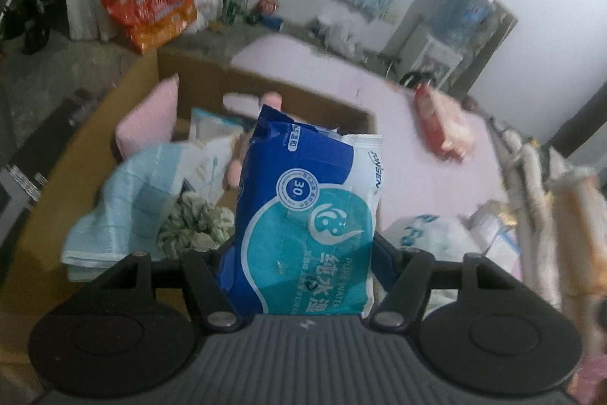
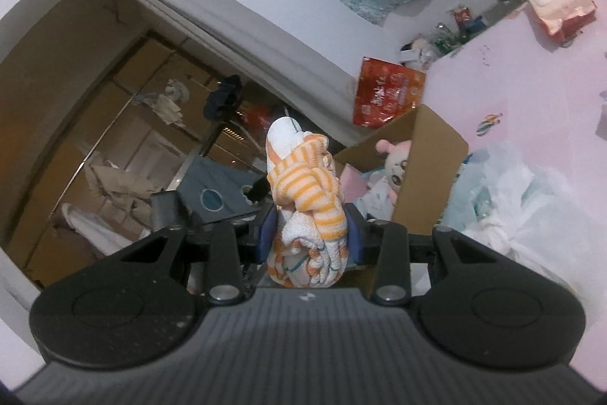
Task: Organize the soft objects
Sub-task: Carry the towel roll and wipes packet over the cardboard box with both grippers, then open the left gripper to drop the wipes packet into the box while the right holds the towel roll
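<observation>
Wet-wipes pack (image 1: 303, 215), blue and teal, stands clamped between the jaws of the left gripper (image 1: 301, 249), poised over the near right part of an open cardboard box (image 1: 95, 124). Bare pink bed surface (image 1: 398, 124) lies open to the right of the box, giving free room there; the box's far wall and raised left flap bound the space on those sides. Inside the box sit a pink cushion (image 1: 151, 124) at the far left, a light blue folded cloth (image 1: 125, 204) at the near left, a greenish crumpled cloth (image 1: 197, 222) just beside the pack, and pale packets behind. Seen from the right wrist, the right gripper (image 2: 309, 234) is closed narrowly on a rolled orange-striped towel (image 2: 307, 185), held to the left of the box's brown flap (image 2: 425, 162), where a pink plush doll (image 2: 394, 166) peeks out. Around are a red snack bag (image 1: 151, 2) beyond the box, a pink wipes packet (image 1: 444, 120) on the bed, and white plastic bags (image 2: 512, 200) at the near right.
</observation>
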`<action>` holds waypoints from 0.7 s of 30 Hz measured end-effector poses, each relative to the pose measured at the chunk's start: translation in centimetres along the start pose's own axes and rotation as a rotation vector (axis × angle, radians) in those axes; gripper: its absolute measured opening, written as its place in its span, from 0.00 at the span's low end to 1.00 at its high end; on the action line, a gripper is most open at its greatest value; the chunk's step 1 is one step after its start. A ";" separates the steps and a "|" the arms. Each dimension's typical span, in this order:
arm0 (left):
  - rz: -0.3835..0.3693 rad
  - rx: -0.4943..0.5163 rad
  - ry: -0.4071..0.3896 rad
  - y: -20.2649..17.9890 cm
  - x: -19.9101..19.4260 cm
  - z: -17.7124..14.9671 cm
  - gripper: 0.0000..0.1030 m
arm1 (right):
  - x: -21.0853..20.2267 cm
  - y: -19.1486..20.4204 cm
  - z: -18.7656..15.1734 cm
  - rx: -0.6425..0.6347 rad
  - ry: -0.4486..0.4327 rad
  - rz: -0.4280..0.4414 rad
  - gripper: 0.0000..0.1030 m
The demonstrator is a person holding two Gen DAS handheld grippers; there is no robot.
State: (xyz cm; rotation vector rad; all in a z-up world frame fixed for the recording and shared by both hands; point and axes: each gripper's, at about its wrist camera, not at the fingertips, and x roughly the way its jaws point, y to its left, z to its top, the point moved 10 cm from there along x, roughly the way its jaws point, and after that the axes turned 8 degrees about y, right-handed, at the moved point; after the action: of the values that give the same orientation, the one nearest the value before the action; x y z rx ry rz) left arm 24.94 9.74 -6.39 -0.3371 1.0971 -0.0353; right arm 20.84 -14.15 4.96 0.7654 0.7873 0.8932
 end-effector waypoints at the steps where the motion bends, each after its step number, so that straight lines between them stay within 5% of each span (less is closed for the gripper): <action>1: 0.009 -0.004 0.017 0.3 1.2 0.0 0.66 | -0.2 -0.5 0.2 0.005 -0.001 -0.008 0.35; 11: 0.061 -0.020 0.148 2.2 10.4 0.1 0.67 | -0.8 -2.3 0.2 0.033 -0.014 -0.070 0.35; 21: 0.001 -0.121 0.163 4.0 11.5 -0.7 0.73 | -0.3 -3.3 -0.1 0.054 0.006 -0.089 0.35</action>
State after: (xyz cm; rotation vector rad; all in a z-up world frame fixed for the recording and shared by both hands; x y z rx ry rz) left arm 29.09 11.11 -17.71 -0.4478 1.2643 0.0046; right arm 21.87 -15.76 2.27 0.7688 0.8473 0.7976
